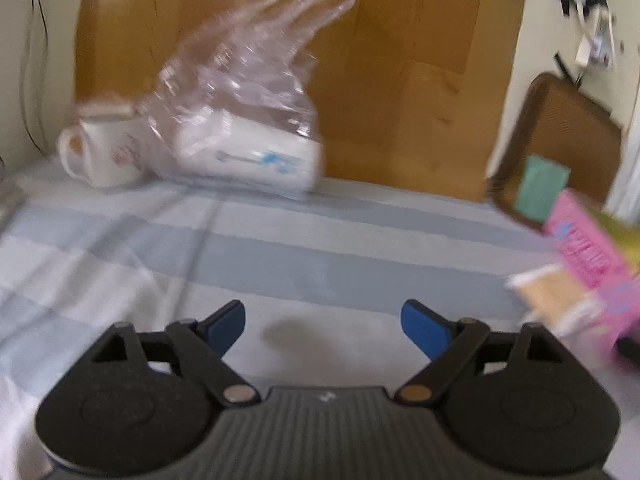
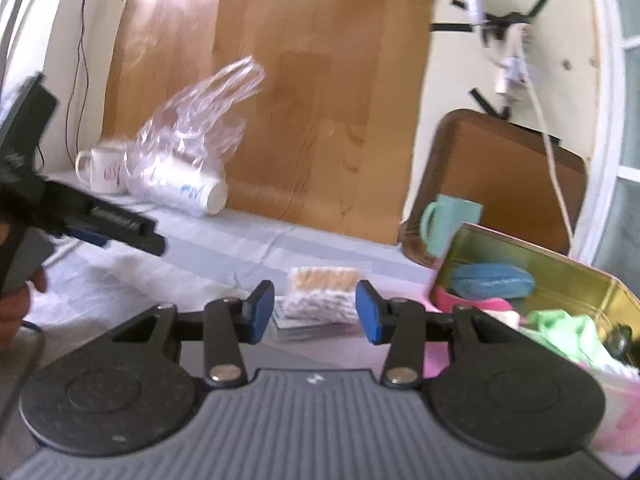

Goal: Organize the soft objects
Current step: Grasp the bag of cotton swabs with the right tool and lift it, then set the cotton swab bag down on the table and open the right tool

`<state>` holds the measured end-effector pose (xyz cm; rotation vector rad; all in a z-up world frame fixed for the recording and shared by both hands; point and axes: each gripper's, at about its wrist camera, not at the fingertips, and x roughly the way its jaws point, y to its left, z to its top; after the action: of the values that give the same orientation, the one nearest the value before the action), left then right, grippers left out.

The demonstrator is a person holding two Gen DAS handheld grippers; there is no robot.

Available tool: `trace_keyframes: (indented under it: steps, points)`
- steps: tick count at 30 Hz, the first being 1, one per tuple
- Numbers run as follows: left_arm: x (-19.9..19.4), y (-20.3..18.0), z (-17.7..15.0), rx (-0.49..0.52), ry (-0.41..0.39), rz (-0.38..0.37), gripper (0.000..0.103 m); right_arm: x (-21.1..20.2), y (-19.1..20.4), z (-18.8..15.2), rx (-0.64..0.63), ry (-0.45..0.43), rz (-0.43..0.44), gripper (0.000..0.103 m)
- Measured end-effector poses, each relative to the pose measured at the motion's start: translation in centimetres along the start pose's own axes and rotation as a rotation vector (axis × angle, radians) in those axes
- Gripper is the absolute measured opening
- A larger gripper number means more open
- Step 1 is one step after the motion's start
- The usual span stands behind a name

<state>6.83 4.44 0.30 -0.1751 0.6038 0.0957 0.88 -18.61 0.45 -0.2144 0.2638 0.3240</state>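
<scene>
My left gripper (image 1: 324,320) stands open over the striped blue-and-white cloth (image 1: 280,240), with nothing between its blue pads. My right gripper (image 2: 315,312) is partly open. A clear packet with tan contents (image 2: 320,296) lies on the table and shows in the gap between its pads, which do not touch it. Right of that, a gold tin (image 2: 560,276) holds a blue soft piece (image 2: 492,282), a pink one (image 2: 472,304) and a green cloth (image 2: 568,328). In the left wrist view the same packet (image 1: 552,296) lies at the right edge beside a pink box (image 1: 588,248).
A clear plastic bag of paper cups (image 1: 240,120) and a white mug (image 1: 104,152) sit at the back left against a wooden board (image 2: 300,100). A teal mug (image 2: 448,220) stands on a brown tray (image 2: 500,168) leaning on the wall. A hand (image 2: 16,312) holds the left gripper.
</scene>
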Motion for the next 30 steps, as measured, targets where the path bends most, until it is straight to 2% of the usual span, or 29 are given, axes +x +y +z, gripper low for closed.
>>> trace_keyframes:
  steps: [2,9,11,14,18,22,24,30]
  points:
    - [0.1,0.7,0.1,-0.031,0.002,-0.039,0.089,1.5,0.1,0.7,-0.018,0.027,-0.024,0.048]
    - [0.7,0.4,-0.1,-0.012,0.017,-0.029,0.089,6.3,0.3,1.4,-0.094,0.124,-0.102,0.051]
    - [0.5,0.3,-0.3,-0.015,0.016,-0.028,0.089,7.1,0.5,1.1,-0.105,0.148,-0.113,0.058]
    - [0.4,0.1,-0.4,-0.010,0.008,-0.033,0.089,7.8,0.4,0.7,-0.101,0.161,-0.129,0.061]
    - [0.3,0.1,-0.4,-0.001,0.002,-0.039,0.090,7.7,0.4,0.4,-0.111,0.161,-0.126,0.056]
    - [0.3,0.2,-0.3,-0.006,0.001,-0.044,0.090,7.5,-0.1,0.3,-0.074,0.160,-0.109,0.044]
    - [0.3,0.3,-0.3,-0.010,-0.001,-0.046,0.090,6.9,-0.1,0.3,-0.056,0.144,-0.112,0.041]
    - [0.3,0.8,-0.2,-0.041,-0.001,-0.050,0.092,2.4,1.8,0.2,-0.073,0.070,0.009,0.040]
